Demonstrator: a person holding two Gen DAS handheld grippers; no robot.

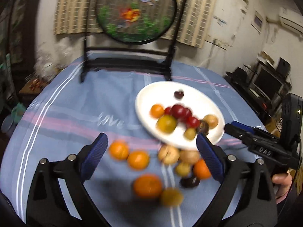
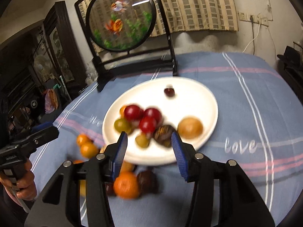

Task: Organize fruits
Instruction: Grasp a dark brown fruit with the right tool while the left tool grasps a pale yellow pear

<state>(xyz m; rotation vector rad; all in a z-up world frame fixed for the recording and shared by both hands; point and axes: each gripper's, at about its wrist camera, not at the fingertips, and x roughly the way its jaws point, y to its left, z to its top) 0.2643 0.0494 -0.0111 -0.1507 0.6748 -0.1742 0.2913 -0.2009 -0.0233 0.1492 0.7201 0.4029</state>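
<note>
Both cameras looked forward and down over their own blue-padded fingers at the table. The left wrist view sat close above loose fruit, with the white plate [image 1: 151, 94] right of centre. The right wrist view faced the plate [image 2: 198, 94] centrally. Both shared the plate and goldfish screen [image 1: 135, 11].

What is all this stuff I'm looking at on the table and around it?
plate: one, white, mid-table, holding a cluster of red, yellow-green, orange, tan and dark fruits plus one dark fruit apart at its far side
loose fruits: about nine, mostly orange, some tan, yellowish and dark, on the cloth in front of the plate
tablecloth: one, blue with pink and white stripes, covering the table
goldfish screen: one, round in a black stand, at the table's far edge
curtain: beige checked, on the wall behind
left gripper: black with blue pads, open above the loose fruits
right gripper: same, open at the plate's near rim
</note>
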